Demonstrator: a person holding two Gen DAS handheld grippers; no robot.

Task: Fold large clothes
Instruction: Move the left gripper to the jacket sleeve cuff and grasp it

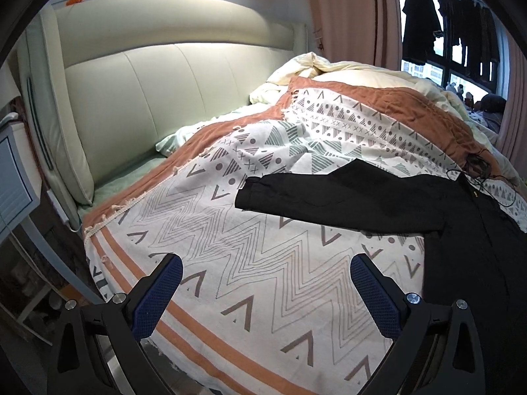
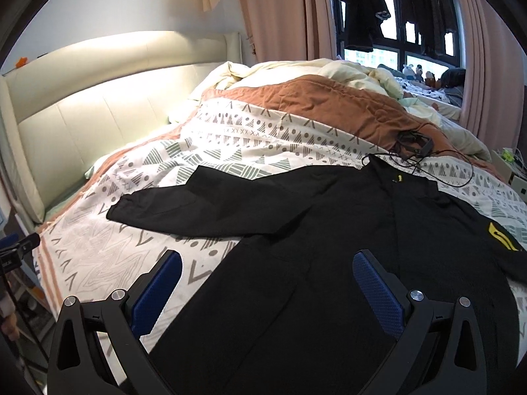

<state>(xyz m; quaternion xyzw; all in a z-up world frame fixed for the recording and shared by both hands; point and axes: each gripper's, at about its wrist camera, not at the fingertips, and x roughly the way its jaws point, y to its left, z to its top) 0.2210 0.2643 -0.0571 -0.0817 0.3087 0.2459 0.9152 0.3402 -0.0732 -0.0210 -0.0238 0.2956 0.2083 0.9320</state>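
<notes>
A large black jacket (image 2: 313, 247) lies spread flat on the patterned bedspread (image 2: 98, 253), its left sleeve (image 2: 184, 207) stretched out toward the headboard, a yellow patch (image 2: 502, 235) on its other sleeve. In the left wrist view the jacket (image 1: 461, 230) lies at the right, its sleeve (image 1: 329, 197) reaching left. My left gripper (image 1: 266, 263) is open and empty above the bedspread (image 1: 230, 263), short of the sleeve. My right gripper (image 2: 266, 260) is open and empty above the jacket's lower body.
A cream headboard (image 1: 164, 82) stands at the left. A rumpled cream duvet (image 2: 296, 69) and an orange blanket edge (image 2: 313, 98) lie beyond. A black cable with a small device (image 2: 415, 151) lies by the collar. Curtains (image 2: 280, 10) and a window with hanging clothes (image 2: 395, 6) stand behind.
</notes>
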